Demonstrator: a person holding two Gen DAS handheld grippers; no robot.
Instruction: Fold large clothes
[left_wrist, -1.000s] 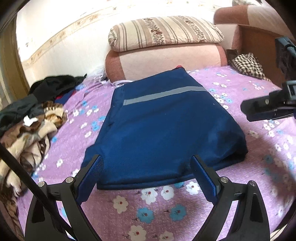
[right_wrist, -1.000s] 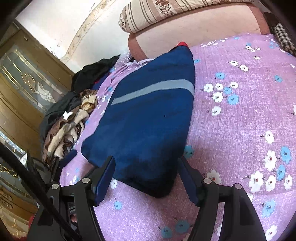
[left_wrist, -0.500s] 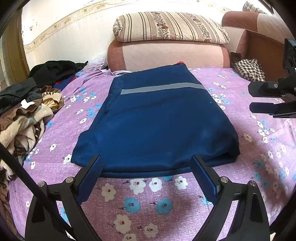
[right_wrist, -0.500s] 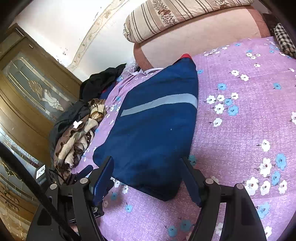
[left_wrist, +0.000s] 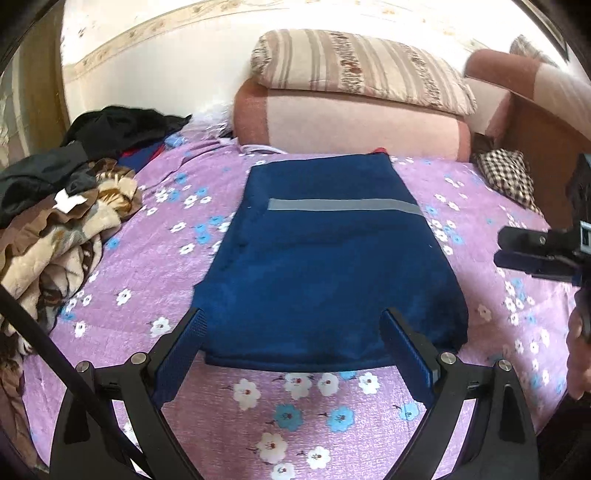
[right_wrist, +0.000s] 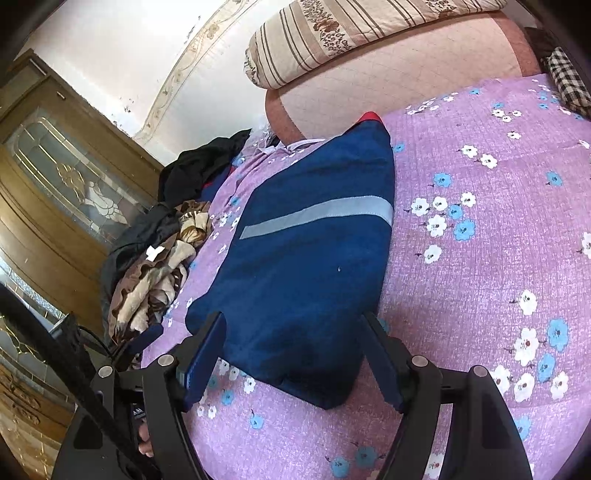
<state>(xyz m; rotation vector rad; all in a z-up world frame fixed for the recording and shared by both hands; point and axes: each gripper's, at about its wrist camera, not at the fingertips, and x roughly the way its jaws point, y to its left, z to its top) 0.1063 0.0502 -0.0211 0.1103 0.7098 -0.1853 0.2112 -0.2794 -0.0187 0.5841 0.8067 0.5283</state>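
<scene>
A dark blue garment (left_wrist: 328, 266) with a grey reflective stripe lies folded in a flat rectangle on the purple flowered bedspread (left_wrist: 303, 413). It also shows in the right wrist view (right_wrist: 306, 266). My left gripper (left_wrist: 293, 350) is open and empty, hovering just in front of the garment's near edge. My right gripper (right_wrist: 295, 354) is open and empty above the garment's near right corner. In the left wrist view the right gripper (left_wrist: 524, 254) sticks in from the right edge, clear of the garment.
A heap of unfolded clothes (left_wrist: 62, 229) lies at the left of the bed. A pink bolster (left_wrist: 351, 125) with a striped pillow (left_wrist: 358, 70) stands at the back. A checked cloth (left_wrist: 506, 177) lies at the back right. A wooden wardrobe (right_wrist: 48, 206) stands to the left.
Both grippers have drawn back and risen slightly from the folded garment, staying open. The garment has not moved.
</scene>
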